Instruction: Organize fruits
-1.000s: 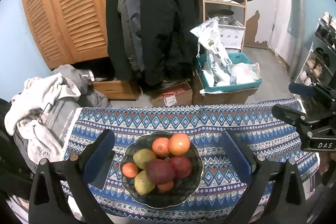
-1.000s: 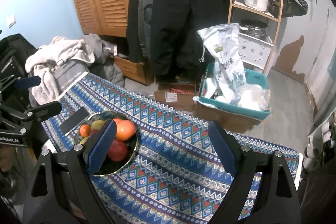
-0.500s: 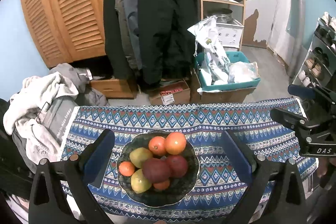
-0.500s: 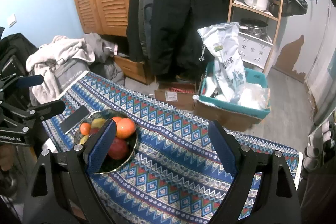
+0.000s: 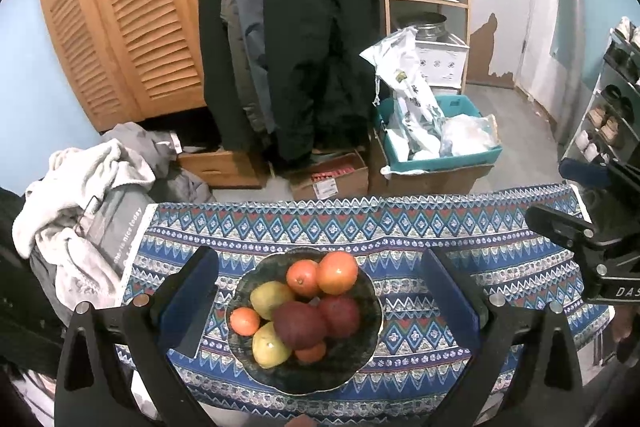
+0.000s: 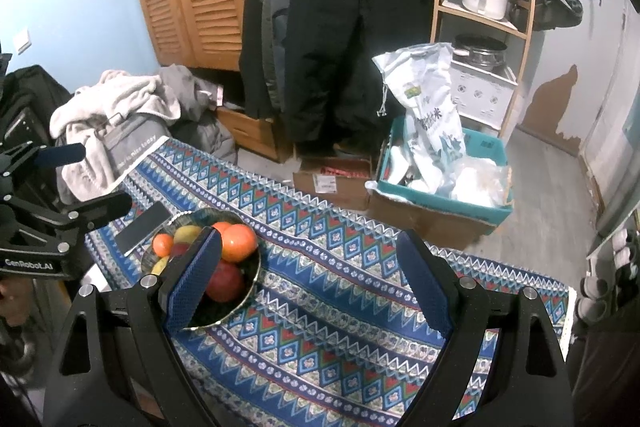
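A dark bowl [image 5: 360, 355] sits on the patterned tablecloth [image 5: 420, 227], heaped with oranges [image 5: 338, 273], yellow-green mangoes [image 5: 270, 297] and dark red fruit [image 5: 298, 325]. My left gripper [image 5: 320, 303] is open and empty, held above the bowl with its pads on either side. My right gripper [image 6: 310, 279] is open and empty over the cloth to the right of the bowl [image 6: 224, 311]; its left pad hides part of the fruit. An orange [image 6: 239, 242] and a red fruit [image 6: 226, 281] show there.
A dark phone [image 6: 142, 227] lies on the cloth left of the bowl. Behind the table stand a pile of clothes [image 5: 88, 195], hanging coats [image 5: 288, 39], cardboard boxes [image 5: 328, 183] and a teal bin [image 5: 440, 143]. A shoe rack [image 5: 612, 107] is at the right.
The left gripper has drawn back and up a little, so the bowl sits slightly higher and smaller in its view. The right gripper has barely moved. Both stay open.
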`<state>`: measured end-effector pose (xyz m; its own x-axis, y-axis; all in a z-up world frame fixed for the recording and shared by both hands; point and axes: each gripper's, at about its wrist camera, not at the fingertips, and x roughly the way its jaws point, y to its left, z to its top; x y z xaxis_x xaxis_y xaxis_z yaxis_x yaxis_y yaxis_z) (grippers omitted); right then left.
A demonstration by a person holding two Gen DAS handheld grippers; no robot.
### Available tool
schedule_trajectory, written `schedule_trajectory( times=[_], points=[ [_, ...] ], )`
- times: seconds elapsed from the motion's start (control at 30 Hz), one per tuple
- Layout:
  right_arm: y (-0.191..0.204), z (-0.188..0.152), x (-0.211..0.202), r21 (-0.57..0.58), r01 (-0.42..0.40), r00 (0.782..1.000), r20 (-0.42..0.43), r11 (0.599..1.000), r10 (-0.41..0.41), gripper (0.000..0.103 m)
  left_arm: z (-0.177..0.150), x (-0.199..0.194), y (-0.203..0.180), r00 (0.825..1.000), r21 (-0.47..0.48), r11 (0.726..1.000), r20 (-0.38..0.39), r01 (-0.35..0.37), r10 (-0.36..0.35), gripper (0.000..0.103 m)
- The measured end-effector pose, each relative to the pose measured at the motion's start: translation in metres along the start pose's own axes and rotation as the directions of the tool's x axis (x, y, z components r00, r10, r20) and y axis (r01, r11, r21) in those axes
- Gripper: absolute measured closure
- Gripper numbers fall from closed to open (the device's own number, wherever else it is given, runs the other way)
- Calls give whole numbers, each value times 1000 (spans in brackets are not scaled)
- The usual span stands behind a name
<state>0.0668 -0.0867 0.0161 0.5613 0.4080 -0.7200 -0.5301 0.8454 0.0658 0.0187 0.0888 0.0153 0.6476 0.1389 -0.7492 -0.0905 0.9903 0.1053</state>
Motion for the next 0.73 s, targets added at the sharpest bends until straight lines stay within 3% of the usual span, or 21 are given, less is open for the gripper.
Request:
schedule_trajectory(
  times=[0.73],
  points=[
    [-2, -3, -5, 4, 3, 1000, 2, 1000, -3, 15, -1, 1, -10, 999, 6, 999, -15, 34, -34, 1]
  ],
)
